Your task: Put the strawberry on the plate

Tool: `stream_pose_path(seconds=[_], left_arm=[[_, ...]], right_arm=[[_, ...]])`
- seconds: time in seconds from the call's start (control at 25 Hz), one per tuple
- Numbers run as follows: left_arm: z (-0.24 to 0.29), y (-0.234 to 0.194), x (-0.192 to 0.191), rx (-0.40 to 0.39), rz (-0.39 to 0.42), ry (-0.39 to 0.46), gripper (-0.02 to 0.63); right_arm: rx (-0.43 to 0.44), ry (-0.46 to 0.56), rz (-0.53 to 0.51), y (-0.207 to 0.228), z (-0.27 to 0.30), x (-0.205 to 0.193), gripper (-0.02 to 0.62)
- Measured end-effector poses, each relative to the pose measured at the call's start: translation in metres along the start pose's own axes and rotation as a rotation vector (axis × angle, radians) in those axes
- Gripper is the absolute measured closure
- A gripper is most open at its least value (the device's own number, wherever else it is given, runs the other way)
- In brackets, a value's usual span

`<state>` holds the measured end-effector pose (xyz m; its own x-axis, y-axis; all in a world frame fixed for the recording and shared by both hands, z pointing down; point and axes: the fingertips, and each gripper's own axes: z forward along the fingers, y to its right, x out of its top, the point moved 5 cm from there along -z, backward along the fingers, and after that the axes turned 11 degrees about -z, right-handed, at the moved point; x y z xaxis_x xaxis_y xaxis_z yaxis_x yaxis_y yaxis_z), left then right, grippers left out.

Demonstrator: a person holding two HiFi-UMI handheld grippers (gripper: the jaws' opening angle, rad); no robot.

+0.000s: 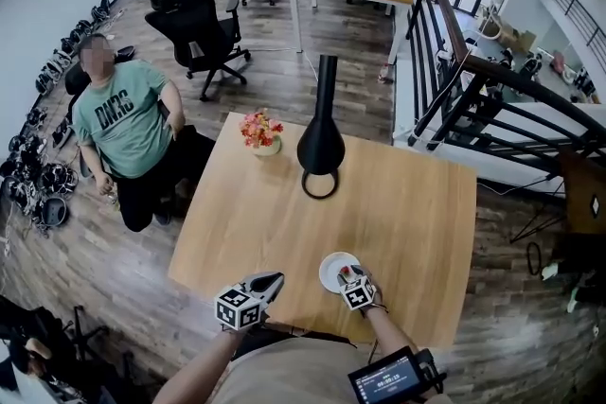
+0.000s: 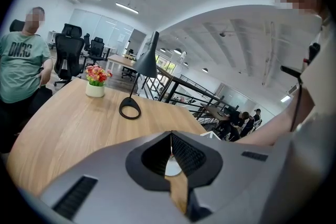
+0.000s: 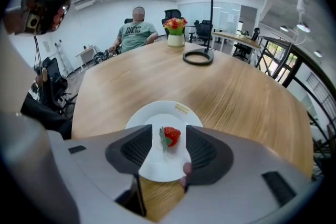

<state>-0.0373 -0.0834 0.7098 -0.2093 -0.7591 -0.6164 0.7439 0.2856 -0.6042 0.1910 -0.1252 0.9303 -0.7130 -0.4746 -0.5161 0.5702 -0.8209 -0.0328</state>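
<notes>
A red strawberry [image 3: 171, 136] with a green leaf lies on a small white plate [image 3: 157, 113] near the table's front edge. In the right gripper view my right gripper [image 3: 169, 131] hangs just above the plate with its jaws apart. The strawberry sits between the pads, and neither pad touches it. In the head view the right gripper [image 1: 347, 276] covers the near side of the plate [image 1: 330, 267]. My left gripper [image 1: 272, 282] is held to the left of the plate over the table. Its jaws [image 2: 170, 136] are shut with nothing between them.
A black lamp [image 1: 321, 147] with a ring base stands mid-table, and a small pot of flowers [image 1: 261, 133] is to its left. A person [image 1: 123, 123] sits at the table's far left corner. Office chairs and a black railing [image 1: 445, 43] lie beyond the wooden table [image 1: 407, 203].
</notes>
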Motion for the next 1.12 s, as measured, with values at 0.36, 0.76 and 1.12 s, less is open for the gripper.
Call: stream_pose_path(seconds=[0.36, 0.76, 1.12], left_arm=[[-0.023, -0.004, 0.024, -0.096, -0.004, 0.055, 0.601], [-0.093, 0.000, 0.076, -0.245, 0.084, 0.140, 0.601], [-0.170, -0.014, 0.108, -0.302, 0.118, 0.274, 0.601]], right_arm=[[-0.274, 0.332, 0.204, 0.021, -0.111, 0.046, 0.411], [-0.554, 0.664, 0.223, -0.011, -0.268, 0.161, 0.413], [-0.637, 0.816, 0.078, -0.098, -0.338, 0.248, 0.413]])
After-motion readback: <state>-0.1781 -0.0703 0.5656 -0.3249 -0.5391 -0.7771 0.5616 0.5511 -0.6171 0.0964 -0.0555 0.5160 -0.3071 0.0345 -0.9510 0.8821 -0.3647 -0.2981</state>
